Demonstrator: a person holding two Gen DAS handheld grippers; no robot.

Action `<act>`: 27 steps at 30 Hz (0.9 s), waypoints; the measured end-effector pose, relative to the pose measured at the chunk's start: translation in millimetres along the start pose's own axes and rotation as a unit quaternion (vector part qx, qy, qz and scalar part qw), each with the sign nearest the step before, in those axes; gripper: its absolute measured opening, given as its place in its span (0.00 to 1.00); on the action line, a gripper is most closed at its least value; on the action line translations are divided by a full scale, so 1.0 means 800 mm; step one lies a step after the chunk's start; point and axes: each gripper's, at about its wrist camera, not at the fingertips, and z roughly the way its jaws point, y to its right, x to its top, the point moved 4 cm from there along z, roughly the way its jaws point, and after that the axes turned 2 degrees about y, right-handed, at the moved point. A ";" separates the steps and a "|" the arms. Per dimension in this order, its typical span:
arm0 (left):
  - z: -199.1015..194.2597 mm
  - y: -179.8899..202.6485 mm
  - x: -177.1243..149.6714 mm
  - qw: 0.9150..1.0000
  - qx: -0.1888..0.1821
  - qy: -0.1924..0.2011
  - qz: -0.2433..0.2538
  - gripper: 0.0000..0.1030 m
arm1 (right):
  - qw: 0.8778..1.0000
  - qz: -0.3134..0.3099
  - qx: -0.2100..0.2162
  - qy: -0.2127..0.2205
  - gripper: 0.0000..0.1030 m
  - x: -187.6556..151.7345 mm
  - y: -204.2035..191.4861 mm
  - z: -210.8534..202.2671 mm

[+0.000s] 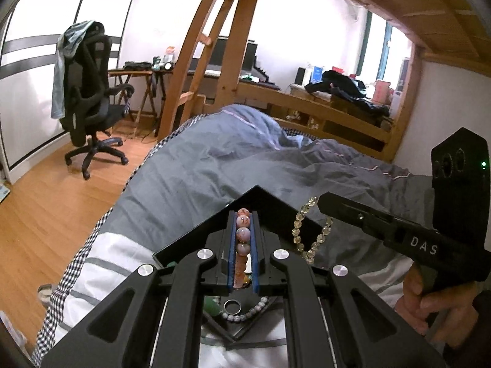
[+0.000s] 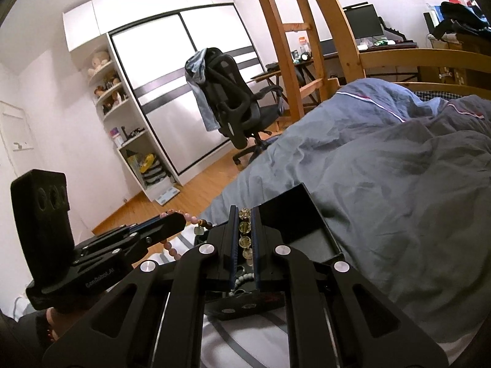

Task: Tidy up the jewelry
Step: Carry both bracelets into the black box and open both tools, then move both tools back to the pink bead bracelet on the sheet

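left hand-held gripper (image 1: 243,214), marbled pink-bead bracelet (image 1: 243,234)

Bed (image 1: 196,184) is carrying everything. A rumpled grey duvet (image 2: 383,168) is covering its far part; a white sheet with grey stripes (image 1: 101,260) is showing near. A black open box (image 2: 307,224) is sitting directly on the bed, near, with a ring (image 1: 232,306) and grey bead strand (image 1: 251,308) lying inside.
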 end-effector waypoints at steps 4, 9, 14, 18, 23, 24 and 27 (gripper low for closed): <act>0.006 -0.006 -0.004 1.000 0.005 -0.015 -0.010 0.07 | 1.000 0.009 -0.006 -0.016 0.09 -0.004 0.006 0.018; 0.009 -0.013 -0.008 0.999 0.016 -0.023 -0.020 0.19 | 0.999 0.012 -0.009 -0.037 0.11 -0.006 0.006 0.036; -0.011 -0.004 -0.003 0.999 0.026 0.016 -0.009 0.78 | 0.999 0.045 -0.010 0.011 0.71 0.006 0.016 0.006; -0.013 0.015 -0.005 1.000 0.000 0.019 0.010 0.89 | 0.996 0.062 -0.035 0.045 0.91 0.021 0.036 -0.037; -0.009 0.072 -0.018 0.995 -0.057 -0.001 0.085 0.94 | 0.988 0.070 -0.121 0.061 0.94 0.021 0.074 -0.094; -0.006 0.083 -0.023 0.992 -0.068 -0.012 0.101 0.94 | 0.987 0.067 -0.138 0.058 0.94 0.017 0.082 -0.101; 0.010 0.123 -0.049 0.980 -0.094 -0.054 0.165 0.94 | 0.984 0.078 -0.155 0.045 0.94 0.000 0.103 -0.112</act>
